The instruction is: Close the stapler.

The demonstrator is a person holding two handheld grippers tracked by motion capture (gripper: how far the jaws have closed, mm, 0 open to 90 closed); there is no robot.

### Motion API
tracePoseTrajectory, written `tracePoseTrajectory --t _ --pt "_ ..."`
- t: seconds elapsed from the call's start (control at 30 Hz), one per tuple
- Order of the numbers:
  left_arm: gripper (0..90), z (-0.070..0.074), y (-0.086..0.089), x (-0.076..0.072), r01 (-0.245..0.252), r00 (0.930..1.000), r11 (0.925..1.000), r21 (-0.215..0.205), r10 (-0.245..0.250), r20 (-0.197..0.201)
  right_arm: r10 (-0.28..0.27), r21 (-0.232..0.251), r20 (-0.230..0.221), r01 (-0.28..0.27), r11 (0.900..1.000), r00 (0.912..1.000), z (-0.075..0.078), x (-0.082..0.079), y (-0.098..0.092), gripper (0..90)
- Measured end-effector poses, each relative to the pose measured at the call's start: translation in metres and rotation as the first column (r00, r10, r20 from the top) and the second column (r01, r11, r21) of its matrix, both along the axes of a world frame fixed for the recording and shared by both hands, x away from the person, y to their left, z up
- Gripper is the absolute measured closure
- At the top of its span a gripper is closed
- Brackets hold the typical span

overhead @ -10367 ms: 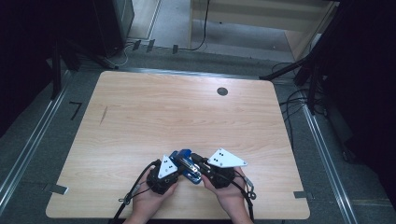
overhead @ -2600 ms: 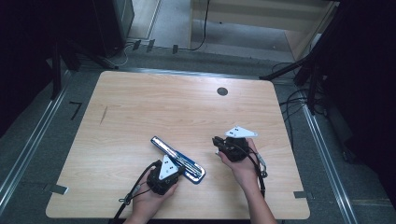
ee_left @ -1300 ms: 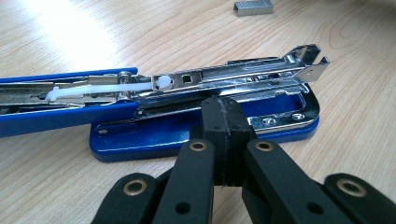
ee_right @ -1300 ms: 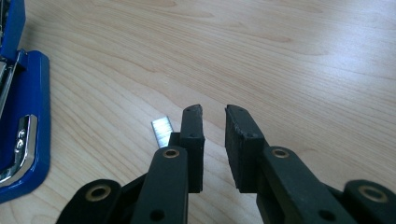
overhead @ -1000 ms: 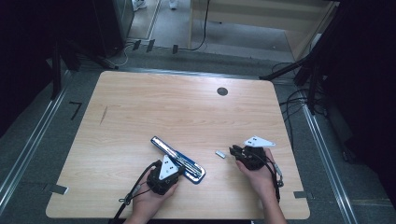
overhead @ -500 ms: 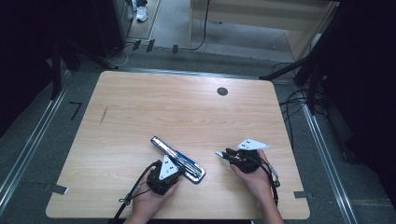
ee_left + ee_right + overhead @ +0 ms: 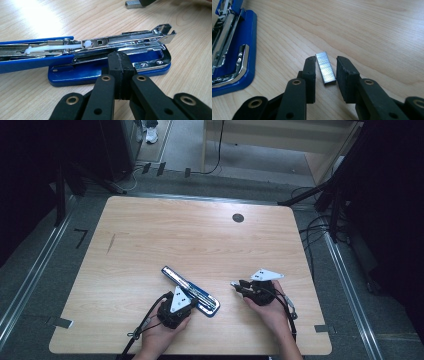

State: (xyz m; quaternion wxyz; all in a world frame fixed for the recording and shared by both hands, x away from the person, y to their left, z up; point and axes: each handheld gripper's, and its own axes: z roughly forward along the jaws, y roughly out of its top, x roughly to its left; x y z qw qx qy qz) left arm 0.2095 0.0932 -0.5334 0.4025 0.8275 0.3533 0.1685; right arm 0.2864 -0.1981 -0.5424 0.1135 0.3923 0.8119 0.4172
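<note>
The right gripper (image 7: 325, 68) has just been opening; its jaws stand apart around a strip of staples (image 7: 325, 67) lying flat on the wooden counter (image 7: 200, 240), neither pad pressing it. Off to its left lies the opened blue stapler (image 7: 190, 291). There the left gripper (image 7: 119, 72), jaws fully closed and holding nothing, has its tips against the stapler's blue base.

A recording lab or test workspace is shown, not a home. A plain light-wood table (image 7: 200, 240) with a round cable port (image 7: 238, 218) is set on grey carpet between metal floor rails (image 7: 30, 285). Loose black cables (image 7: 315, 227) and dark stands are seen at the far right.
</note>
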Motion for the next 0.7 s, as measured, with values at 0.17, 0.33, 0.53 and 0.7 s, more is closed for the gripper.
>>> tracePoseTrajectory --t 0.17,0.33,0.53,0.7 --pt "90.0 0.0000 0.0000 0.0000 0.000 1.0000 1.0000 -0.001 0.000 0.000 0.005 -0.020 -0.002 -0.005 1.000 1.0000 -0.0010 0.0011 0.0039 72.5" --pt "90.0 0.0000 0.0000 0.0000 0.000 1.0000 1.0000 0.000 0.000 0.000 0.004 -0.024 0.001 -0.004 1.000 1.0000 -0.0014 -0.0008 0.0071 75.4" --pt "90.0 0.0000 0.0001 0.0001 0.001 1.0000 1.0000 -0.002 -0.001 -0.001 -0.017 -0.002 0.010 0.017 1.000 0.9998 -0.0038 -0.0016 0.0062 79.5" --pt "90.0 0.0000 0.0002 0.0002 0.002 1.0000 1.0000 0.000 -0.002 0.000 -0.027 -0.013 0.022 0.028 1.000 0.9994 -0.0035 -0.0031 0.0076 80.1"
